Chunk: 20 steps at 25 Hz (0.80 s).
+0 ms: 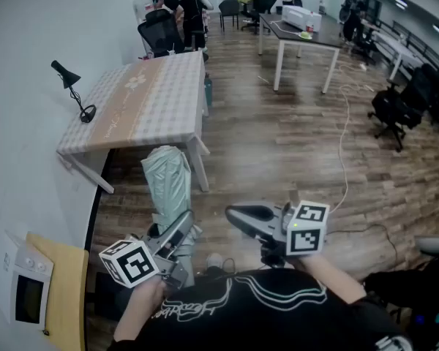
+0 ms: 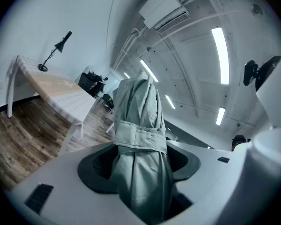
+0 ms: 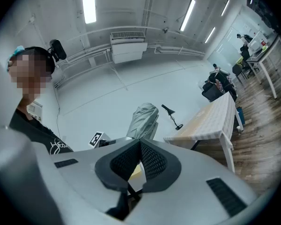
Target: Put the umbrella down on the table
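The only writing we find is a white script print across the person's black shirt [image 1: 241,309], too warped for us to read. The cubes on both tools carry black-and-white square markers and no words.

Our left gripper [image 1: 174,231] stands wide, and its dark pads press on both sides of a folded pale green fabric umbrella [image 1: 168,185]. In the left gripper view, the umbrella [image 2: 140,125] fills the gap between the jaws. Its wrap strap sits just past the pads, and the bundled canopy runs forward and upward from them.

The umbrella is in the air and clear of any surface. The rectangular table with a pale checked and beige-striped cloth [image 1: 143,101] lies ahead of this gripper, beyond the umbrella's far end and apart from it. A small black desk lamp [image 1: 72,86] stands on the table's left side.

Our right gripper [image 1: 238,216] is beside the left one, to its right, and touches neither the umbrella nor the table. In the right gripper view its ribbed black pads [image 3: 152,159] are clenched together at the tips with nothing between them, and the umbrella [image 3: 143,121] rises beyond them to the left
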Available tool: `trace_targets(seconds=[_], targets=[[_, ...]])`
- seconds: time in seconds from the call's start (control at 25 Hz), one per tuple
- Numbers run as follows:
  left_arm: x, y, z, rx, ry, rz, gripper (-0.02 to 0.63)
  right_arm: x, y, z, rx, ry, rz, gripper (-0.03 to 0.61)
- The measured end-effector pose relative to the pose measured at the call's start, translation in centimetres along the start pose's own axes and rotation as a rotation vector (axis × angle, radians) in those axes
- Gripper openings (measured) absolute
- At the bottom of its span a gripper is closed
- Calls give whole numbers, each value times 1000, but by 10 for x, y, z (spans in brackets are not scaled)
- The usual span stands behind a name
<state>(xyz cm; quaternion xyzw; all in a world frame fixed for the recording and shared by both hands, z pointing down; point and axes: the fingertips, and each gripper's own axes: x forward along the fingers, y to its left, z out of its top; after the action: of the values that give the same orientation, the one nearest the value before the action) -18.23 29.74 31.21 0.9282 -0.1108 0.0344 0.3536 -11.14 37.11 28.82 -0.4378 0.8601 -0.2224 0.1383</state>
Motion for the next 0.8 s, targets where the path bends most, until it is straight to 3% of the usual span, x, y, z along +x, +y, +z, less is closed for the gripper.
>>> trace_targets(seconds=[0.4,0.8], targets=[[8,18,-1,-13,4,-7,265,10,-13,-8,19,35,-15,12],[33,57,14,-29,-3,-1,265,32,-53,-5,36,50,-27,12]])
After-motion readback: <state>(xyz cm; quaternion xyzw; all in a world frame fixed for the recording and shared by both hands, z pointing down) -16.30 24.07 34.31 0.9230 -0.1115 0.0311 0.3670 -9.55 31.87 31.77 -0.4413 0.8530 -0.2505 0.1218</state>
